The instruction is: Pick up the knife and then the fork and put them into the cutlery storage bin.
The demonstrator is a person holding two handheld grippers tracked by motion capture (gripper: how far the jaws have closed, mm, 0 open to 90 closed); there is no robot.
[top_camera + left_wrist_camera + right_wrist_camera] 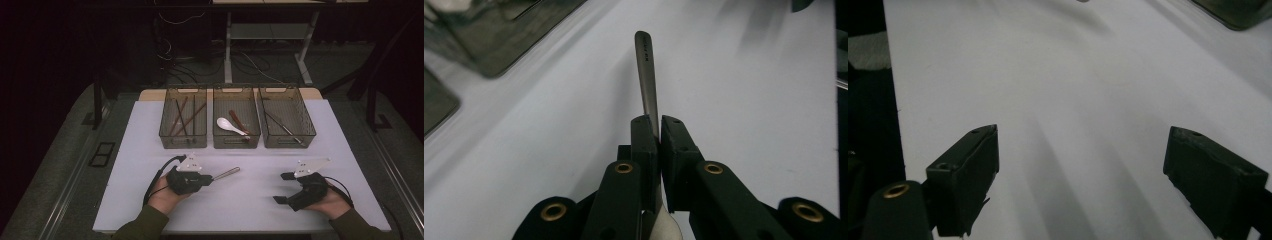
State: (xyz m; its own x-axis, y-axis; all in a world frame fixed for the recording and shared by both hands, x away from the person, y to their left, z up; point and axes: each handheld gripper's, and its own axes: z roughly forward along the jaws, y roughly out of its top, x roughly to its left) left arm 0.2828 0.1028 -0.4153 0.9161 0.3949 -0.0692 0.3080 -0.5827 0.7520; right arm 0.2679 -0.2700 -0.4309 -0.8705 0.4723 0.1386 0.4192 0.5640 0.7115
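My left gripper is shut on a metal spoon, whose handle sticks out to the right over the white table. In the left gripper view the handle rises from between the closed jaws of that gripper, and the pale bowl shows below them. My right gripper rests at the front right of the table, open, with nothing between its jaws. The right gripper view shows its gripper with jaws wide apart above bare white table.
Three clear bins stand in a row at the back. The left bin holds chopsticks, the middle bin a white spoon and a dark red one, the right bin metal utensils. The white table ends just before my forearms.
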